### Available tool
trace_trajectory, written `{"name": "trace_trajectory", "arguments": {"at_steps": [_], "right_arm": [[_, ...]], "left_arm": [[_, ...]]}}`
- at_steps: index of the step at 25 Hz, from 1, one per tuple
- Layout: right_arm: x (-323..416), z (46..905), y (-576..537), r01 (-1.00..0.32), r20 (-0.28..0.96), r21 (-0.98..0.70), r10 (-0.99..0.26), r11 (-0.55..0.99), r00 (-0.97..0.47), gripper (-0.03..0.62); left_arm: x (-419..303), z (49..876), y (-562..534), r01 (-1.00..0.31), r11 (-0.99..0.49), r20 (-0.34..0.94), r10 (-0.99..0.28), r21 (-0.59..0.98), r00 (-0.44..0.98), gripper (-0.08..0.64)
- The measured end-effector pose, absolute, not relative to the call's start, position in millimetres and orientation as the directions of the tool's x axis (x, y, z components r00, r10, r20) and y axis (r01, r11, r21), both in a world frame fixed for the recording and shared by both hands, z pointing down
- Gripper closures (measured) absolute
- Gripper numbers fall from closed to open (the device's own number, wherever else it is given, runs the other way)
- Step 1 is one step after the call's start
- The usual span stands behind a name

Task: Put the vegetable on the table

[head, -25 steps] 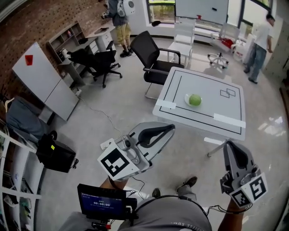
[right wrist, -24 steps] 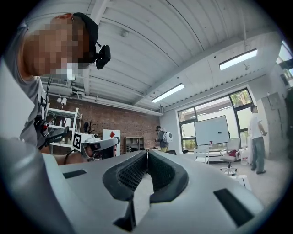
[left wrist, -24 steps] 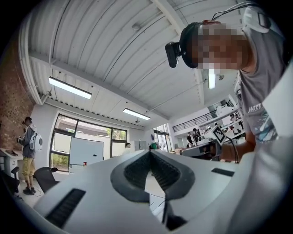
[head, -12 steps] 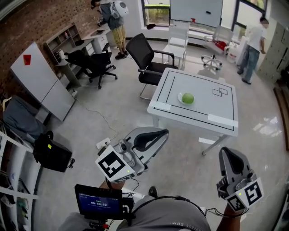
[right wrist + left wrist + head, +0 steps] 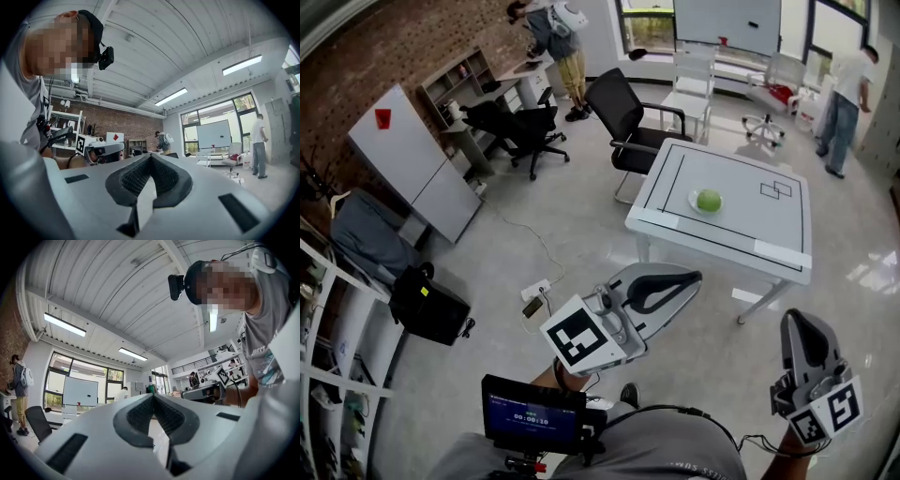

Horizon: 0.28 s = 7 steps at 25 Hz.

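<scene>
A: Starting with our left gripper (image 5: 153, 395), how do the jaws stand?

B: Together, tips touching, with nothing between them. Our right gripper (image 5: 150, 157) is the same: its jaws are together and empty.

A: Where do we hold them?

B: In the head view both are low in front of us, over the pale floor (image 5: 572, 234). The left one points up and to the right, toward the counter (image 5: 741, 239). The right one is at the lower right edge, pointing up the picture. Neither touches anything.

A: And the vegetable (image 5: 709, 200)?

B: We see it as a round, pale green ball, lighter on top. It is too small for us to tell leaves or skin. It sits on a small white plate (image 5: 693, 202) near the middle of the counter, well apart from both grippers.

A: What does the counter look like?

B: It is white, with a thin black line running inside its edge and two overlapping squares drawn to the right of the plate.

A: And farther out?

B: A black office chair (image 5: 623, 112) stands just beside the counter's far left corner. One person (image 5: 562, 33) stands by the desks at the brick wall, and another (image 5: 848, 89) stands at the far right.
</scene>
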State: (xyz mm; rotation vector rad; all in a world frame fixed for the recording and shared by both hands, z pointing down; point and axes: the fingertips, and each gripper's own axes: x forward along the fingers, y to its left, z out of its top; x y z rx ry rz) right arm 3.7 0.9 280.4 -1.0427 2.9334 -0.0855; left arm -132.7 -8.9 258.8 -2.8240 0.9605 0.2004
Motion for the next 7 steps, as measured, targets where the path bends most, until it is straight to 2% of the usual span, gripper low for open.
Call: {"name": "trace_trajectory", "arguments": {"at_steps": [7], "right_arm": [[4.8,286.2,-0.2,-0.621,0.001,-0.06,-0.622,0.781,-0.783,0.588]], "left_arm": [[-127.9,257.0,-5.8,-0.617,-0.781,-0.187,-0.595,-0.094,0.782,0.554]]}}
